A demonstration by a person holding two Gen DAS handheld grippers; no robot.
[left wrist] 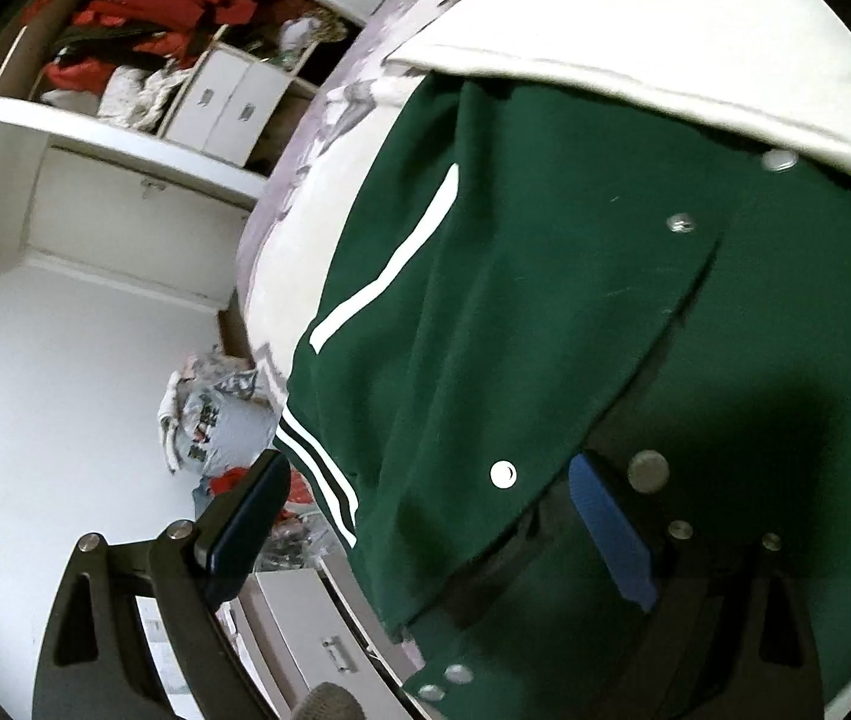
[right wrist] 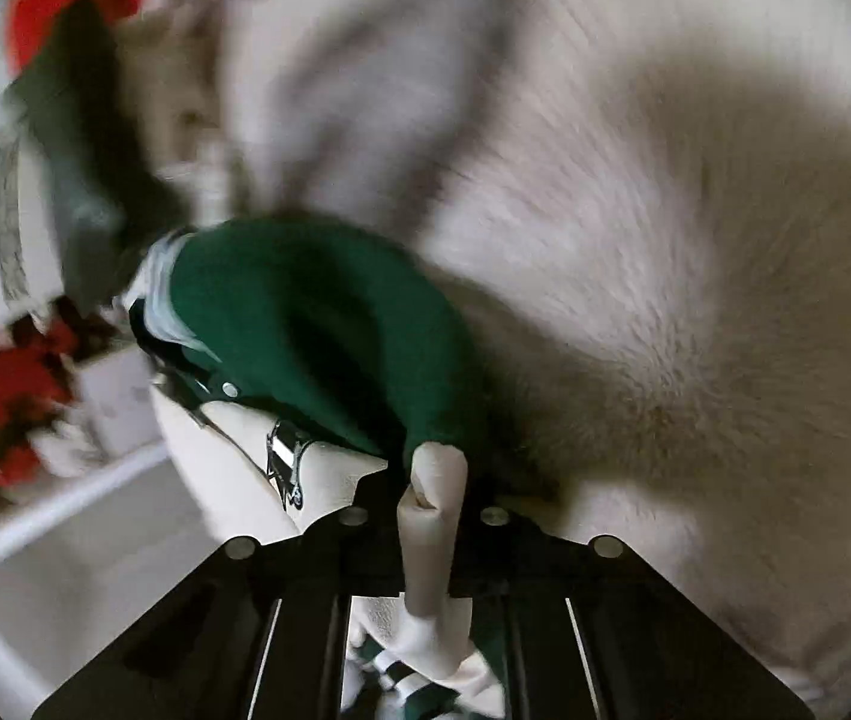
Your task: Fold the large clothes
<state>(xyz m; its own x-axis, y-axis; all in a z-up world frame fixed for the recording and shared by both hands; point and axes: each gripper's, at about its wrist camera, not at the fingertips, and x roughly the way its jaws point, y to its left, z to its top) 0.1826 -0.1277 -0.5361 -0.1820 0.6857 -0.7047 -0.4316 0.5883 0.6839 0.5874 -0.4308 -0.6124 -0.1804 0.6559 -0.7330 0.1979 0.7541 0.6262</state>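
A dark green varsity jacket (left wrist: 533, 276) with white sleeves (left wrist: 635, 18), white stripes and snap buttons lies over the bed's edge. My left gripper (left wrist: 425, 516) is open: its left finger (left wrist: 245, 516) hangs off the bed, its right blue-padded finger (left wrist: 611, 534) lies on the green front. In the right wrist view my right gripper (right wrist: 434, 498) is shut on a fold of the jacket's cream sleeve (right wrist: 434, 534), with the green body (right wrist: 305, 324) bunched just ahead. That view is motion-blurred.
A pale fuzzy bedspread (right wrist: 635, 210) fills the right wrist view. Open white shelves with red clothes (left wrist: 149, 6) and drawers (left wrist: 227, 102) stand at the left. A heap of clothes (left wrist: 215, 420) lies on the white floor beside the bed, with a drawer front (left wrist: 317, 636) below.
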